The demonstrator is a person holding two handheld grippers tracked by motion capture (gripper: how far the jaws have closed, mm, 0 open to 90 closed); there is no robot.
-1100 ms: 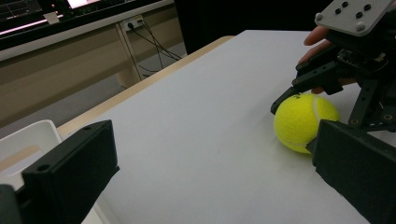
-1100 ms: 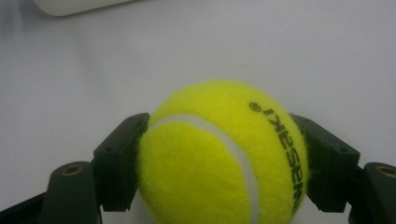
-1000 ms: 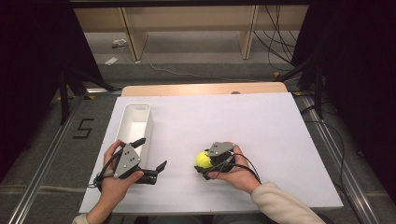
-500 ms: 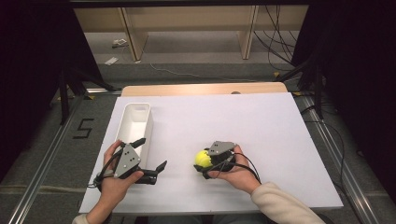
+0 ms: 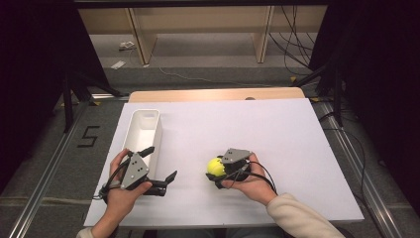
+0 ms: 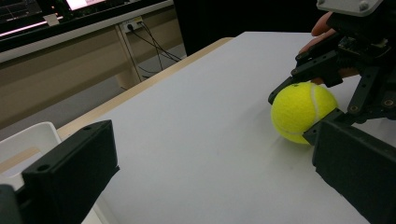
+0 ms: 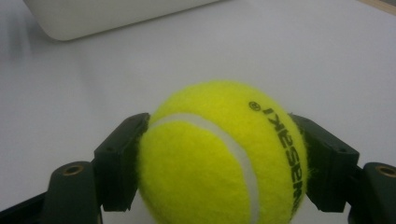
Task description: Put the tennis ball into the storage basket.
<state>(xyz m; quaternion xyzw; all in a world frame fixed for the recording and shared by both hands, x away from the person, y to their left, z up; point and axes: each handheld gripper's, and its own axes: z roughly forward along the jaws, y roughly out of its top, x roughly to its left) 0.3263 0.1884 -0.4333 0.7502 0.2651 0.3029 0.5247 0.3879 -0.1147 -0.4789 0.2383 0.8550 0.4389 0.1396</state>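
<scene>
Two tongs sit at the near edge of the white worktop (image 5: pixel 277 129), one in each of the person's hands. The right tongs (image 5: pixel 220 171) are closed on a yellow tennis ball (image 5: pixel 216 166); in the right gripper view the jaws press the ball (image 7: pixel 219 158) on both flanks, about at its widest part, so the hold looks centred. The ball seems to rest on or just above the worktop, near the front and a little right of the middle. The left tongs (image 5: pixel 161 171) hang with jaws spread wide and nothing between them, pointing across toward the ball (image 6: pixel 303 112).

Just beyond the left hand (image 5: pixel 124 191), a long white bin (image 5: pixel 130 134) lies along the worktop's left side, apparently empty. My guess is the ball is meant for it. To do that cleanly, keep the squeeze steady, since felt over rubber can roll out of flat pads, lift straight before swinging left, and let go only once the ball is over the bin's open top, with the left tongs kept out of the path.

Farther off, bare worktop, then wooden shelving (image 5: pixel 198 25) and cables on the floor (image 5: pixel 208 74).
</scene>
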